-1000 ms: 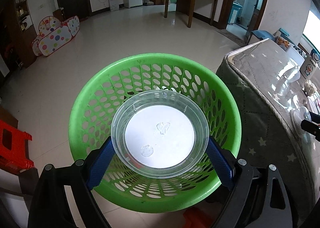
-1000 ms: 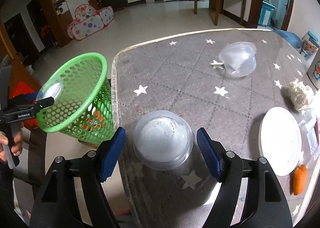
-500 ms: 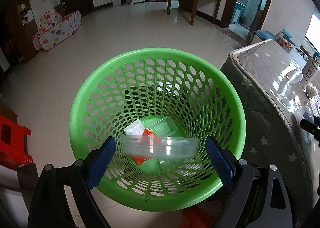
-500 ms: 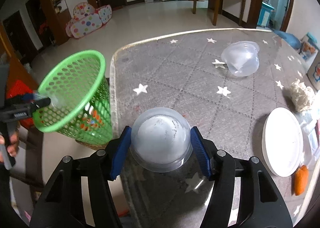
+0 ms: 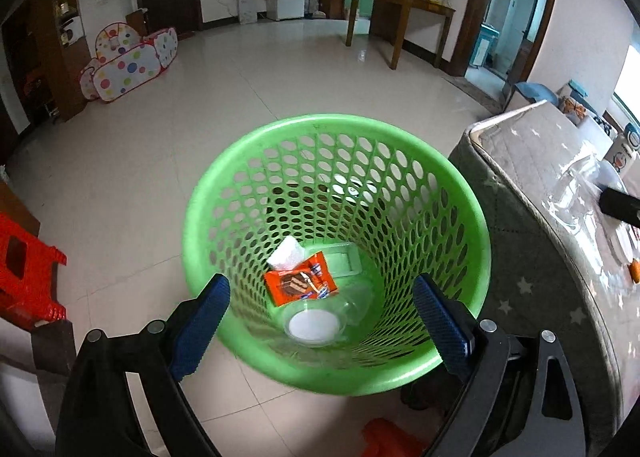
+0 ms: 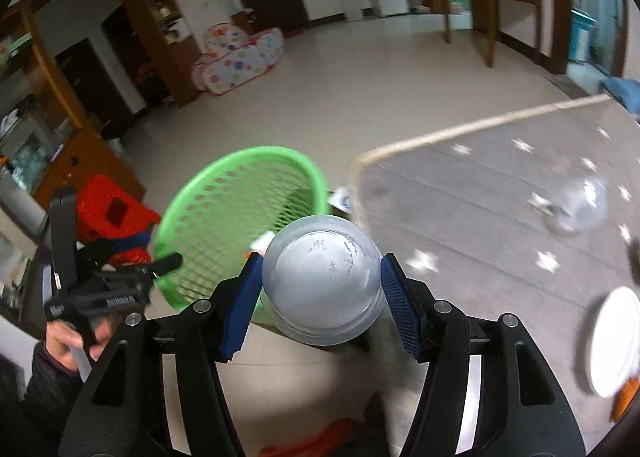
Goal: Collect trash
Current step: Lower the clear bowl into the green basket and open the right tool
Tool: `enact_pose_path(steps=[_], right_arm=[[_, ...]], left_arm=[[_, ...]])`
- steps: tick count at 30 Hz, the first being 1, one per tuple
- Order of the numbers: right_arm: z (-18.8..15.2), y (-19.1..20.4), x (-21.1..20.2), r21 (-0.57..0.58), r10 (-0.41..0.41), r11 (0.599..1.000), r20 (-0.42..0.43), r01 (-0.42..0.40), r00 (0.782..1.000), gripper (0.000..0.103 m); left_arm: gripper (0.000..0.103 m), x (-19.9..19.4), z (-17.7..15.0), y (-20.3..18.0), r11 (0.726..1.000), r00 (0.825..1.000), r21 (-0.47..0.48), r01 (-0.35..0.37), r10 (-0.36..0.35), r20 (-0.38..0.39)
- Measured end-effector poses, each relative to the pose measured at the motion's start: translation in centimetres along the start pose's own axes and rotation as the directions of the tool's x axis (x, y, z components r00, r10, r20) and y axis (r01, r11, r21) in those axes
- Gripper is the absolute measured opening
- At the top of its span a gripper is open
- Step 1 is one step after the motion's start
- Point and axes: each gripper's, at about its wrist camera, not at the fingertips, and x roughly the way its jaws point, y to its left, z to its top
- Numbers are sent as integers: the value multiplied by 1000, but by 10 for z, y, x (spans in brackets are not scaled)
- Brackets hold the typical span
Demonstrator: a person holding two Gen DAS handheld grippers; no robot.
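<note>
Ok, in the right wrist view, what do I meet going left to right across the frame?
Left gripper → green basket → clear plastic bowl clamped in the right gripper → second clear bowl lying on the star-patterned table → white lid at the far right.

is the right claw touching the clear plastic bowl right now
Touching. The right wrist view shows the right claw closed on the clear plastic bowl, both blue pads pressed against its sides with no gap, and the bowl carried beside the green basket.
</note>
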Motion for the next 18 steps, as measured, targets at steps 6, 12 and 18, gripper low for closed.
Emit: enact_pose_path(steps=[6, 12, 18], right_arm=[[16, 42, 38, -61, 51, 997, -51, -54, 997, 60], [18, 66, 74, -72, 92, 992, -109, -100, 990, 61], [16, 65, 63, -60, 103, 992, -89, -109, 991, 72]], left_arm=[[89, -21, -14, 23, 999, 1000, -45, -19, 20, 21], [89, -32, -26, 39, 996, 999, -87, -30, 32, 25], [89, -36, -29, 38, 995, 999, -94, -23, 25, 28]])
